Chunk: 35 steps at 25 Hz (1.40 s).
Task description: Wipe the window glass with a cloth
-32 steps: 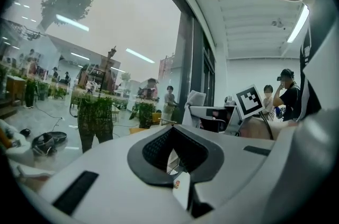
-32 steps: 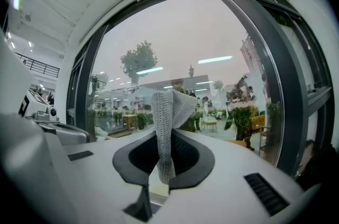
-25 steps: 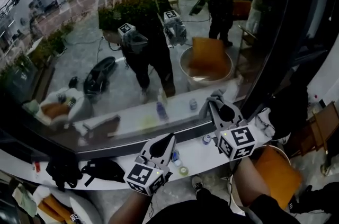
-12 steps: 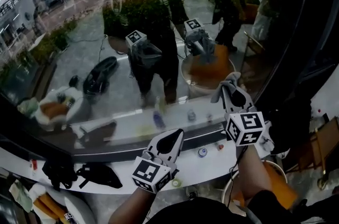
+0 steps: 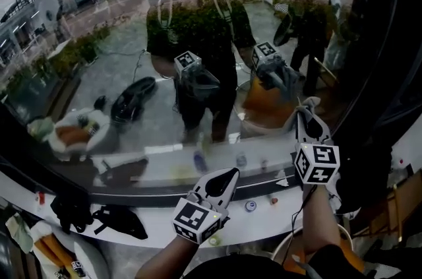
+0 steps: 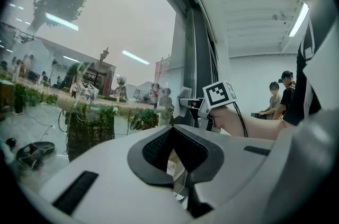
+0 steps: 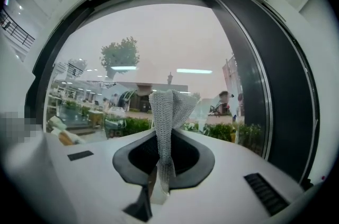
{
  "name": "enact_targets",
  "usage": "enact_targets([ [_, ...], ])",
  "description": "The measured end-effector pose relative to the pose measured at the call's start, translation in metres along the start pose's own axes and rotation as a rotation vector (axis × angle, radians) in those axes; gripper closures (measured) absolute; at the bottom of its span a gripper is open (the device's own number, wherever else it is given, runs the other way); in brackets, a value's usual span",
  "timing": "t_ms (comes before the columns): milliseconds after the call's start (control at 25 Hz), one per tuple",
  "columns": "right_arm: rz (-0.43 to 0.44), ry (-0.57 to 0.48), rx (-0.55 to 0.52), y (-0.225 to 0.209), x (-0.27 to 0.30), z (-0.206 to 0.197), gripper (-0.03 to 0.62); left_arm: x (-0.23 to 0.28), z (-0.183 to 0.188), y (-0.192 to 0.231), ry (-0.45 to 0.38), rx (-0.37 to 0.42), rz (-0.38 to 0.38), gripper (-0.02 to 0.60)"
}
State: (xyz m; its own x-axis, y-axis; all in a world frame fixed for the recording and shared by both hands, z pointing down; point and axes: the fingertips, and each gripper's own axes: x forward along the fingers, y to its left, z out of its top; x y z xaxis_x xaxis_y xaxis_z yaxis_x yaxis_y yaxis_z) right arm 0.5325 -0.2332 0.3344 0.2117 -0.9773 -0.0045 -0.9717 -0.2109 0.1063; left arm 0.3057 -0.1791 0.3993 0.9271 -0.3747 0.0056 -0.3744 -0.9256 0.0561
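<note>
The window glass (image 5: 119, 40) fills the head view and carries reflections of me and both grippers. My right gripper (image 5: 304, 109) is raised against the glass near its right edge, shut on a grey-white mesh cloth (image 5: 307, 101). In the right gripper view the cloth (image 7: 168, 112) stands up from the closed jaws toward the glass (image 7: 159, 43). Lower and to the left, my left gripper (image 5: 230, 173) is shut with nothing in it. In the left gripper view its jaws (image 6: 179, 186) meet, and the right gripper (image 6: 197, 107) with the cloth (image 6: 184, 98) shows beyond, at the glass (image 6: 79, 32).
A dark window frame (image 5: 379, 73) borders the glass on the right. Below runs a white sill (image 5: 158, 213) with black bundles (image 5: 122, 219) and small items (image 5: 250, 206). People stand in the room behind (image 6: 278, 98).
The right gripper has climbed up the glass and to the right with the cloth, toward the dark frame. The left gripper has drifted slightly right, staying low.
</note>
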Motion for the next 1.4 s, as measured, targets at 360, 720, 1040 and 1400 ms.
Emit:
enact_targets([
  [360, 0.018, 0.008, 0.002, 0.007, 0.021, -0.007, 0.542, -0.003, -0.001, 0.004, 0.001, 0.011, 0.042, 0.575],
  [720, 0.018, -0.013, 0.007, 0.007, 0.026, -0.005, 0.542, -0.010, -0.004, 0.009, 0.006, 0.003, 0.095, 0.575],
  [1040, 0.056, -0.018, 0.001, 0.049, 0.023, -0.004, 0.542, -0.041, -0.009, 0.021, 0.005, -0.006, 0.131, 0.575],
  [1400, 0.095, -0.021, 0.000, 0.136, 0.026, 0.002, 0.542, -0.106, -0.015, 0.059, 0.025, -0.016, 0.158, 0.575],
])
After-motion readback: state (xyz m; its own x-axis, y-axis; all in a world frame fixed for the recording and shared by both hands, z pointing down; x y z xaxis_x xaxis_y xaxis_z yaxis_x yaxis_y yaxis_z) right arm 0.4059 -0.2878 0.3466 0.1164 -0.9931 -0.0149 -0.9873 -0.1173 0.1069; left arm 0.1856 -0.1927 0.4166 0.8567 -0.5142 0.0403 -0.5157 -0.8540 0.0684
